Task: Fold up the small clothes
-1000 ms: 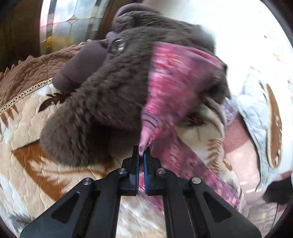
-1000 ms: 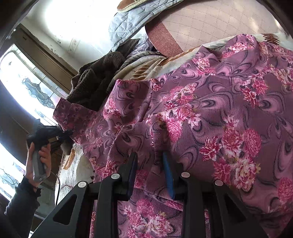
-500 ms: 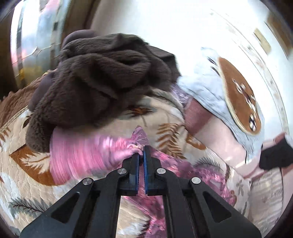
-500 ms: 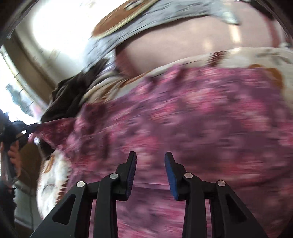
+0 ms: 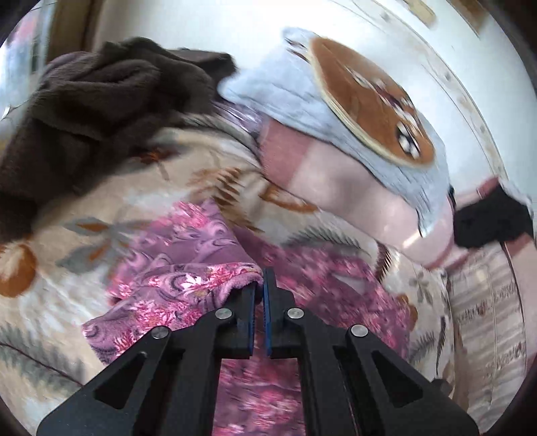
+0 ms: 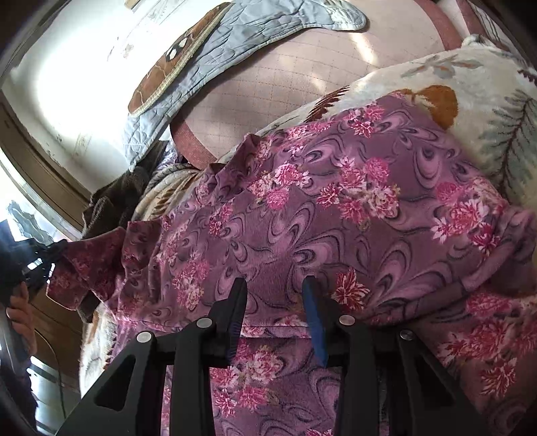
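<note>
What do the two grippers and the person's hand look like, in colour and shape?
Both the left gripper and the right gripper are black, with angular arms with triangular cut-outs, silver round bolts and blue pads inside the fingers. The hand is bare below a dark sleeve.

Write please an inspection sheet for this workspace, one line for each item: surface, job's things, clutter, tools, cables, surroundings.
Surface: cream leaf-print blanket covering a bed.
Job's things: purple floral garment spread on the blanket, one corner lifted at the left.
Clutter: brown fleece garment heaped at the far side; grey quilted cover lying over a pink pillow.
Tools: left tool shut on the garment's edge; right tool open, just over the fabric, holding nothing.
Cables: thin dark cable hanging below the left hand.
Surroundings: white wall; bright window.
</note>
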`<state>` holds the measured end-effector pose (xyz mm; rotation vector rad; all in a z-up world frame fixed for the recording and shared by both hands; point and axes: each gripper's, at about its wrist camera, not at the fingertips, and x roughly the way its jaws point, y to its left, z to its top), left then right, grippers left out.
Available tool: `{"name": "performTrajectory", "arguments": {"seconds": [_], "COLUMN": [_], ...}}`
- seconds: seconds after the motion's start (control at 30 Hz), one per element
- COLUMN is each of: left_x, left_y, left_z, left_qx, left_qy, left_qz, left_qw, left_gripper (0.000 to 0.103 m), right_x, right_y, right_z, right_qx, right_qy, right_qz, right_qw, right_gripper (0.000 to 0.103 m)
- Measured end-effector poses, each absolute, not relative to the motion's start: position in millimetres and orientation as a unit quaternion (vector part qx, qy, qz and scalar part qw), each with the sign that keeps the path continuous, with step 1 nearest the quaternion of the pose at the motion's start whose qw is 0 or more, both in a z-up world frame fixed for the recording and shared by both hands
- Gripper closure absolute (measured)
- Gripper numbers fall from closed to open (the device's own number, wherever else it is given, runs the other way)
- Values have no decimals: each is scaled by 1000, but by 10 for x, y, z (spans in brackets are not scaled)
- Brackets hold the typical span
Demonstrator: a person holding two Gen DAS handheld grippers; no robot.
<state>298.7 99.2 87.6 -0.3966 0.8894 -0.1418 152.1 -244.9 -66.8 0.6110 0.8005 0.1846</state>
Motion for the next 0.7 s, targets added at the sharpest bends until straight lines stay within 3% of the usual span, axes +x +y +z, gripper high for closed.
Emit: {"name": "performTrajectory", "arguments": {"seconds": [0.27, 0.37, 0.43, 0.47, 0.57, 0.63, 0.7], "left_x": [2951, 2902, 2832, 2816, 2651, 2420, 2269], "left_y": [41, -126, -97, -74, 156, 457, 758], "left_z": [62, -244, -252, -227, -125, -20, 56], "left_qx": [-150, -120, -121, -127, -192, -238, -262], "left_qy": [516, 540, 524, 525, 530, 503, 474], "left_qz": [-108, -91, -101, -110, -159, -181, -170], "left_qw": [837, 828, 837, 835, 811, 811, 823], "left_gripper": [101, 96, 89, 82, 75, 61, 58], "right_x": [1515, 1513, 1507, 1507, 1510, 1526, 1562], "right_y": [-2510, -2521, -2523, -2522, -2523, -2494, -2388], "right_z": [-699, -711, -711, -710, -711, -682, -591], "right_qx": [310, 317, 319, 319, 320, 312, 282], "right_qy": [377, 375, 374, 375, 375, 384, 401], "right_qz": [97, 100, 101, 101, 101, 93, 74], "right_qw": [868, 865, 865, 865, 864, 864, 869], "right_gripper": [67, 67, 67, 67, 67, 67, 63]}}
